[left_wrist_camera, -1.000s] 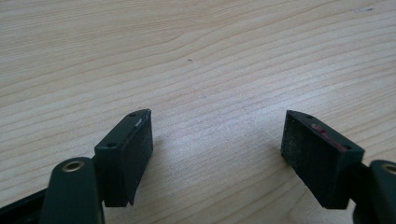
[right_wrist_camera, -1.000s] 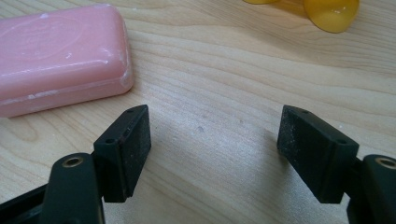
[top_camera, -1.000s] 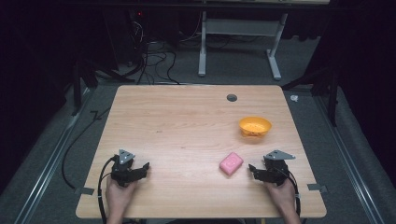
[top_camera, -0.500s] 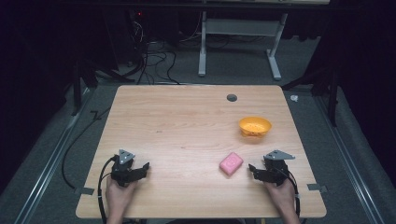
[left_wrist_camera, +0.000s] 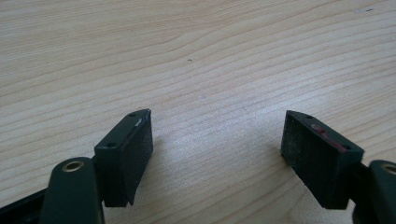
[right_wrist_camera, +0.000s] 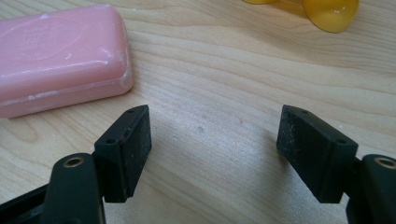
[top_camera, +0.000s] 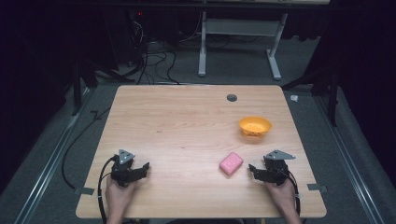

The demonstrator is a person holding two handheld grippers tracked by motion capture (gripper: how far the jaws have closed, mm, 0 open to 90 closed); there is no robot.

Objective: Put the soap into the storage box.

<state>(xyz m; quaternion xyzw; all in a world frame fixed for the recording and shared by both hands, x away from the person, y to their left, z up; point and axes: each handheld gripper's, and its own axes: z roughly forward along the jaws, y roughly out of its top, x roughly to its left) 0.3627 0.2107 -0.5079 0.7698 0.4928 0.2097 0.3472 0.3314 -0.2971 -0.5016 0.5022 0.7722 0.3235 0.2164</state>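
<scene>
Between tools: bare pale wood table.
Right tool: spread, ungripped; pink soap just beside, yellow bowl beyond.
Left tool: spread, ungripped.
Beyond table: grey floor, cables.

Most of the light wooden table in front of me is bare, so there is lots of room to slide across the middle and the whole left side. My left gripper has its jaws wide apart with just bare wood between them and ahead of them. My right gripper also has its jaws wide apart over bare wood. The pink bar of soap lies just beyond my right gripper's left jaw, close but not touching. The small orange plastic bowl stands farther back on the right side. Between those two there is a gap of free table.
</scene>
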